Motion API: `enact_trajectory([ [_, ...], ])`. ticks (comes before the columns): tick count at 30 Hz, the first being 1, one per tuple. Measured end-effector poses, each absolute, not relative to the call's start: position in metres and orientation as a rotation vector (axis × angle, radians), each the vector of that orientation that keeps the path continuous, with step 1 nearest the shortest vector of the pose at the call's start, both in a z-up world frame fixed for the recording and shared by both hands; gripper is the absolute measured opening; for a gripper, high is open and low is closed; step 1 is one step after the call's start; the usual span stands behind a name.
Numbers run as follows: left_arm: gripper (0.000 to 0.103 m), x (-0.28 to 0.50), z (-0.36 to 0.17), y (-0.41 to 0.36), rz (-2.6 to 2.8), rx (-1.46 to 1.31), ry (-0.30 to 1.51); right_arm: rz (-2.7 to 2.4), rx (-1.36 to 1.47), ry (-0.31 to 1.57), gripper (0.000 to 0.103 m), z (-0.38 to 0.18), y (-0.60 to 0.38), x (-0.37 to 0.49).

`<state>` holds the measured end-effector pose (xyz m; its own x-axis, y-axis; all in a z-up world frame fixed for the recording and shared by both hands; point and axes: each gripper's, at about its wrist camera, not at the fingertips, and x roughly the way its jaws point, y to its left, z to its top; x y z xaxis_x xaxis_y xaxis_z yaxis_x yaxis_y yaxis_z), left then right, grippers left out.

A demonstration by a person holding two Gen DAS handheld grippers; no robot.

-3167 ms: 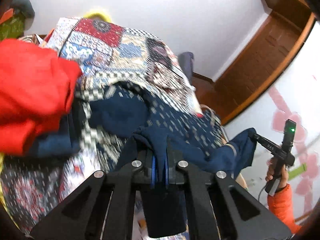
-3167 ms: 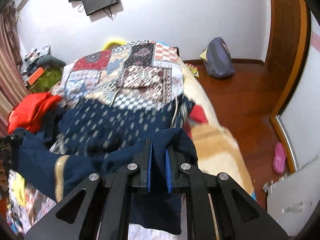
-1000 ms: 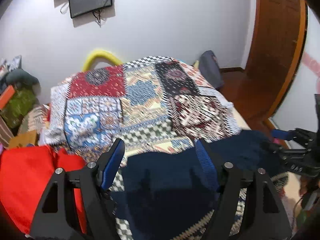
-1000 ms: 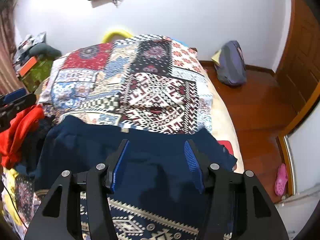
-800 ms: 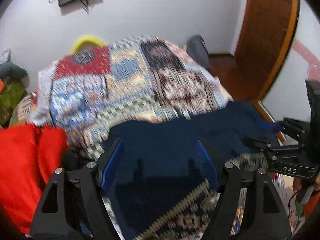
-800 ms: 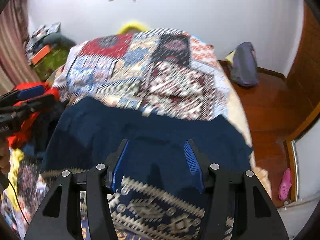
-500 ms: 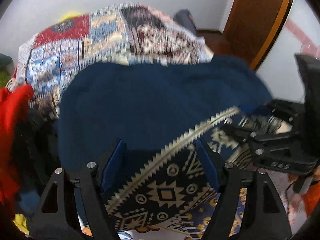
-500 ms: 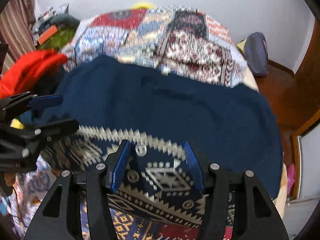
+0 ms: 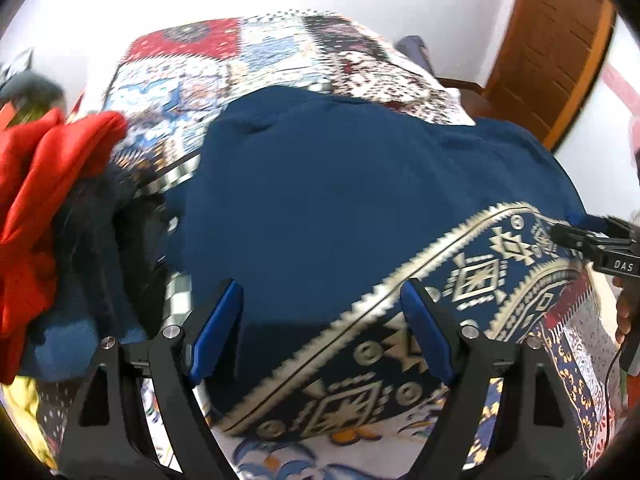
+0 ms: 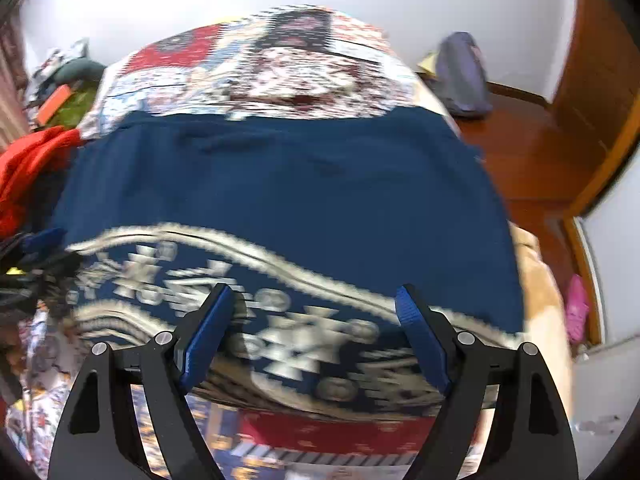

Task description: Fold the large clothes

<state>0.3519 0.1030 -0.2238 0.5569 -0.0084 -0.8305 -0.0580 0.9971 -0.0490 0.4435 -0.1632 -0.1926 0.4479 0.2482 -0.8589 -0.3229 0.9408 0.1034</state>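
Nearest each lens, the left hand-held gripper (image 9: 320, 328) and right hand-held gripper (image 10: 312, 330) have just been opening, jaws apart and empty, above the navy patterned garment (image 9: 340, 184) spread flat on the quilted bed (image 9: 248, 52); folding seems barely begun, while the red clothing (image 9: 36, 184) beyond waits untouched.

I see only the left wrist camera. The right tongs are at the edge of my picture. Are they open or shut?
Observer: Open. The right tongs have just been opening their jaws and grip nothing; the patterned border of the navy garment lies under them.
Operator: What is on the floor at that side?
Observer: A pink slipper lies on the wooden floor, past the beige blanket.
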Motion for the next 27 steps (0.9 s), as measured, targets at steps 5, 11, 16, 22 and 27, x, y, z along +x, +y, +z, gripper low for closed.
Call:
enact_trajectory([
  [5,0.082,0.335,-0.222,0.123,0.142,-0.078,0.983,0.253,-0.059,1.054,0.08,-0.189,-0.194,0.443],
  [11,0.082,0.319,-0.231,0.15,0.179,-0.206,1.027,0.216,-0.029,1.083,0.08,-0.186,-0.214,0.43],
  [16,0.082,0.3,-0.211,0.159,0.169,-0.298,0.979,0.236,-0.027,1.076,0.08,-0.172,-0.214,0.418],
  [22,0.082,0.276,-0.191,0.159,0.095,-0.46,0.94,0.299,0.028,1.036,0.08,-0.149,-0.205,0.403],
  [27,0.082,0.263,-0.205,0.154,-0.026,-0.691,0.963,0.357,0.057,1.02,0.08,-0.14,-0.189,0.396],
])
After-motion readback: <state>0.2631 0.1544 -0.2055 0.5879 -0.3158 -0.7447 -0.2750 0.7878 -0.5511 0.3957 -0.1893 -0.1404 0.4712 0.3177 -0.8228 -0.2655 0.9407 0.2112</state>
